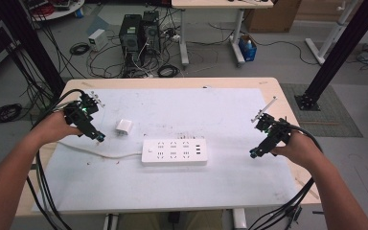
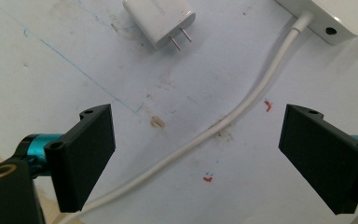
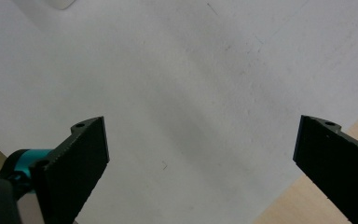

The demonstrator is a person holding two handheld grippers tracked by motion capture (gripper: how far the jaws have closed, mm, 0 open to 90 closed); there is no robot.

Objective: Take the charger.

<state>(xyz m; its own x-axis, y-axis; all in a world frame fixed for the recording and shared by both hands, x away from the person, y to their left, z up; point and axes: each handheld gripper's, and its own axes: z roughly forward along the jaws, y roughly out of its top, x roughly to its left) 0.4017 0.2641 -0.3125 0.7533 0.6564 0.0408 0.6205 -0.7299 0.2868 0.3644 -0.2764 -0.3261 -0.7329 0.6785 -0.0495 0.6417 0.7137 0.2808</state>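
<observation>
Power strip (image 1: 174, 152), white and flat, lies near the middle of the white mat (image 1: 230, 120), a little toward the person's side, its sockets facing up. Its white cord (image 1: 100, 153) runs off its left end and curves across the mat toward the left edge of the table (image 1: 273, 86).

On the near left, the left gripper (image 1: 99, 137) is held in the person's left hand (image 1: 52, 125), tilted down over the mat with its tip above the cord. Its jaws stand wide apart with nothing between the pads; in the left gripper view the cord (image 2: 223, 121) passes across the mat under the gap without touching either jaw.

On the near right, the right gripper (image 1: 254, 153) sits in the right hand (image 1: 299, 148), close to the mat's right edge and well apart from the strip. Its jaws are also spread wide and hold nothing; beneath them is bare mat (image 3: 191, 93) and a strip of the wooden table edge (image 3: 303, 200).

Farther back, just beyond the cord and left of the strip, a small white plug adapter (image 1: 123, 127) lies on the mat, near the left gripper but untouched. In the left gripper view the adapter (image 2: 158, 19) shows its two metal prongs, and the corner of the strip (image 2: 340, 18) where the cord enters is visible.
</observation>
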